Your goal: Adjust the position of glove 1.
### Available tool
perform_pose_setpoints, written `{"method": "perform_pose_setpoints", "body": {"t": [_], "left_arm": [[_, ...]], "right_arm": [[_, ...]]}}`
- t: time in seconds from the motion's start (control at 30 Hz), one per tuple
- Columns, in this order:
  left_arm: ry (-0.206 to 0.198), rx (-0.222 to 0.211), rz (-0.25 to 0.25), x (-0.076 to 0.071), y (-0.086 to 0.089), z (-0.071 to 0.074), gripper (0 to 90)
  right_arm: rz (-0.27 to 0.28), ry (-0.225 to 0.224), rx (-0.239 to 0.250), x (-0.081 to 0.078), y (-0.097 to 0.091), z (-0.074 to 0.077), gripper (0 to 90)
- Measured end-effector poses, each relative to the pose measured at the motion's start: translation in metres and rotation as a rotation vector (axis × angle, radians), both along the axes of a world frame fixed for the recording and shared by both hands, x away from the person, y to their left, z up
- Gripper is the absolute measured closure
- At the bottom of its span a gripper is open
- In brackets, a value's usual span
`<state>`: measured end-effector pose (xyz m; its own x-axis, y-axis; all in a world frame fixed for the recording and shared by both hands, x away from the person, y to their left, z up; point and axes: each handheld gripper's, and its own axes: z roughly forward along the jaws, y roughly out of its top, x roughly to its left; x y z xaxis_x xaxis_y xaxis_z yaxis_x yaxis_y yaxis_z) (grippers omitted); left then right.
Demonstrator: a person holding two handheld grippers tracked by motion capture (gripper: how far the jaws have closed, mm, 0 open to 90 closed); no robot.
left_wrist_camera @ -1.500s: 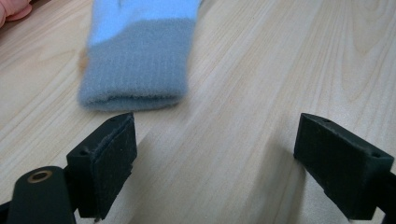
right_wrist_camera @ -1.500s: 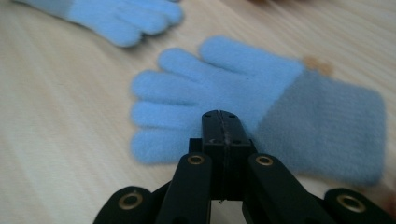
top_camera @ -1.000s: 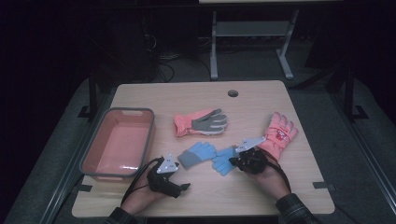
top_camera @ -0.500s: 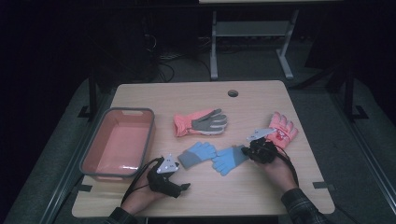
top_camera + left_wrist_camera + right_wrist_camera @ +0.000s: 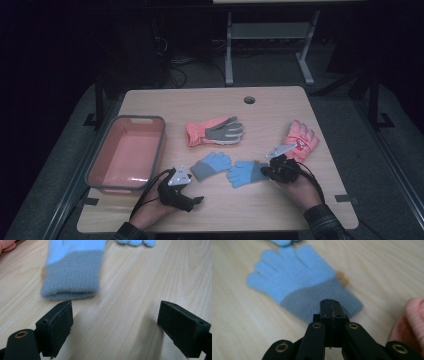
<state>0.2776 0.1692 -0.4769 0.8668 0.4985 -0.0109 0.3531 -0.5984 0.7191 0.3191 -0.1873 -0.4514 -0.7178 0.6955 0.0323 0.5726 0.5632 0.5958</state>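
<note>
While the left gripper sits near the table's near edge with jaws wide, just short of the left blue glove's grey cuff, the right gripper has its jaws pressed together at the right blue glove's cuff; can't tell if fabric's pinched. Both gloves lie mid-table.

blue glove fingers cut off at the left gripper view's top edge, pink glove cropped at right edge
</note>
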Motion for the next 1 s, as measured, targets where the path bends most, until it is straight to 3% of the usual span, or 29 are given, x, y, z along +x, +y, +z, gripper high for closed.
{"method": "perform_pose_setpoints", "body": {"t": [0.27,0.43,0.63,0.73,0.83,1.0], "left_arm": [[-0.003,-0.003,-0.002,0.000,0.000,0.000,12.6],[-0.003,-0.004,-0.002,0.000,0.000,0.000,12.6],[-0.003,-0.003,-0.001,0.000,0.000,0.000,12.5],[-0.005,0.001,-0.005,-0.001,0.000,0.000,12.5],[-0.004,0.002,-0.006,-0.001,0.000,0.000,12.5],[-0.005,0.001,-0.005,-0.001,0.000,0.000,12.5]], "right_arm": [[0.046,0.036,0.004,-0.028,-0.003,0.002,90.0],[0.090,0.056,0.030,-0.048,-0.003,0.002,90.0],[0.129,0.041,0.038,-0.056,0.001,0.003,90.0],[0.106,0.024,0.049,-0.052,-0.004,0.007,90.0],[0.047,-0.003,0.051,-0.044,-0.024,0.010,90.0],[-0.017,0.002,0.042,-0.032,-0.043,0.005,90.0]]}}
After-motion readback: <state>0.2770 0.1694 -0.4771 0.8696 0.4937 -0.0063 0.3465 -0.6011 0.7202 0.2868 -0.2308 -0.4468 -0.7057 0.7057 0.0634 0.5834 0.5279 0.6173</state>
